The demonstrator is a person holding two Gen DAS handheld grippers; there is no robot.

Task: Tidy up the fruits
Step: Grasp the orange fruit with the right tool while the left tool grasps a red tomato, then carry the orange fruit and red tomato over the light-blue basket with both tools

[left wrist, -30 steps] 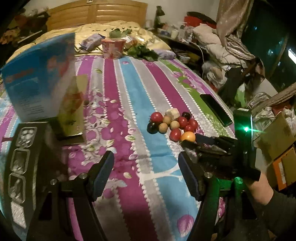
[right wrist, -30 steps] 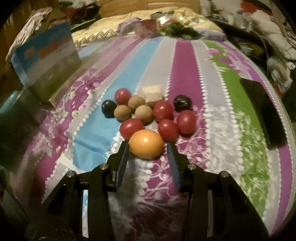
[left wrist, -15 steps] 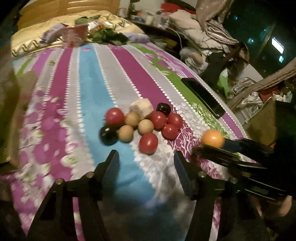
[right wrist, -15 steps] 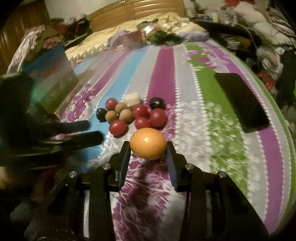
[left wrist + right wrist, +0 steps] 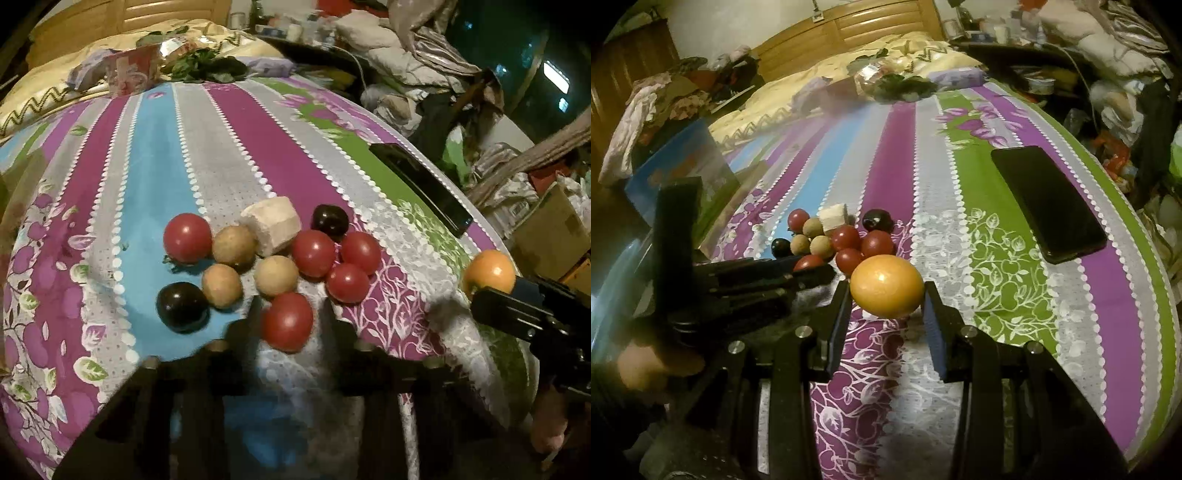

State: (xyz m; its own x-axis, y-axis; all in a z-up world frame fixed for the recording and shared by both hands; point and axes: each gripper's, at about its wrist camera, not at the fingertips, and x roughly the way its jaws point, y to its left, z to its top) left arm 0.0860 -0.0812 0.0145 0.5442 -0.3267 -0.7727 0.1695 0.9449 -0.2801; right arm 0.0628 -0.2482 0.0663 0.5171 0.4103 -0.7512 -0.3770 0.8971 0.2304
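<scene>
My right gripper is shut on an orange fruit and holds it above the striped bedspread; the fruit also shows at the right of the left wrist view. My left gripper is open, its blurred fingers on either side of a red tomato at the near edge of the fruit cluster. The cluster holds red tomatoes, brown round fruits, two dark plums and a pale cut chunk. In the right wrist view the left gripper reaches in from the left toward the cluster.
A black phone lies on the green stripe to the right of the fruit. A blue box stands at the left. A red cup and leafy greens sit at the far end. Clutter lines the bed's right side.
My left gripper has moved forward to the cluster and now straddles the nearest red tomato. My right gripper has lifted the orange fruit away from the cluster, toward the right.
</scene>
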